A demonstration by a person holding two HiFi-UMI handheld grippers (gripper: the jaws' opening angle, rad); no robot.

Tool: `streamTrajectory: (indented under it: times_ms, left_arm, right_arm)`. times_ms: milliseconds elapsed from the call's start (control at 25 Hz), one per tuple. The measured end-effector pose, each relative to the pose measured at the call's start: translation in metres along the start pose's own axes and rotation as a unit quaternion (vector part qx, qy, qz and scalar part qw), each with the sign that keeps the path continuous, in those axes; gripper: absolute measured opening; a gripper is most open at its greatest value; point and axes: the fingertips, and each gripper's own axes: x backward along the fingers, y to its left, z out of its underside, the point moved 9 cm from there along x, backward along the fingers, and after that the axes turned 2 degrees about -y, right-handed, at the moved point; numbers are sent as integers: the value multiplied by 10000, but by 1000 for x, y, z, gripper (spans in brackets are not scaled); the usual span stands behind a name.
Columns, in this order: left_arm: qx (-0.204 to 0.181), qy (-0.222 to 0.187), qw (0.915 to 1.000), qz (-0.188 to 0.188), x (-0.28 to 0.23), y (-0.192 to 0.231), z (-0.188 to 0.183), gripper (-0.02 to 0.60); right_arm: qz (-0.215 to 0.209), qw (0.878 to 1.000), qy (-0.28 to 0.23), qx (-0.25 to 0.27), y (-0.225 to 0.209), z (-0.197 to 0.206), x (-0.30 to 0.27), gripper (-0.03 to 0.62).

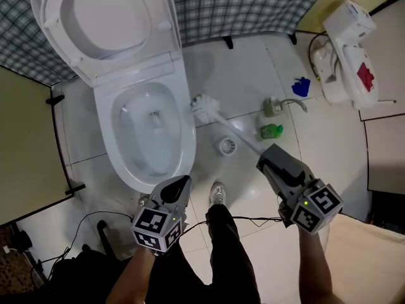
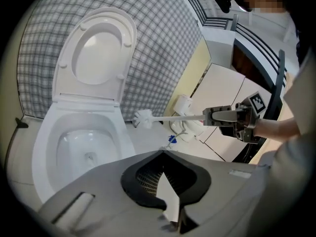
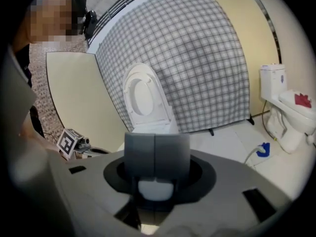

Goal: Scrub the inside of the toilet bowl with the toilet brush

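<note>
Right tool [image 1: 269,161] clamps toilet brush [image 1: 205,109] above white floor tiles [image 1: 243,65] beside toilet bowl [image 1: 185,132]; left tool [image 1: 183,183] closed.

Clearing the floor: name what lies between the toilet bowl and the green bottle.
In the head view: a round white holder on the floor, and the brush handle crossing the gap.

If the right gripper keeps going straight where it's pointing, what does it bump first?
Probably the toilet bowl rim. The right gripper holds the toilet brush out ahead, bristles just beside that rim. Height is hard to judge, so it might pass over it.
</note>
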Motion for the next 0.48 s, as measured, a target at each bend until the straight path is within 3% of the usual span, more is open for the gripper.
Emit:
streamTrajectory:
  times_ms: [280,480]
  left_arm:
    - [-149,337,9989,284,-30,-24,15,9]
    - [-173,529,9979,346,-43,-32,33,9]
  right_arm:
    - [530,9953,800,80,-45,74,-6,170]
    - [914,9826,1584,334,-74,135,-33,170]
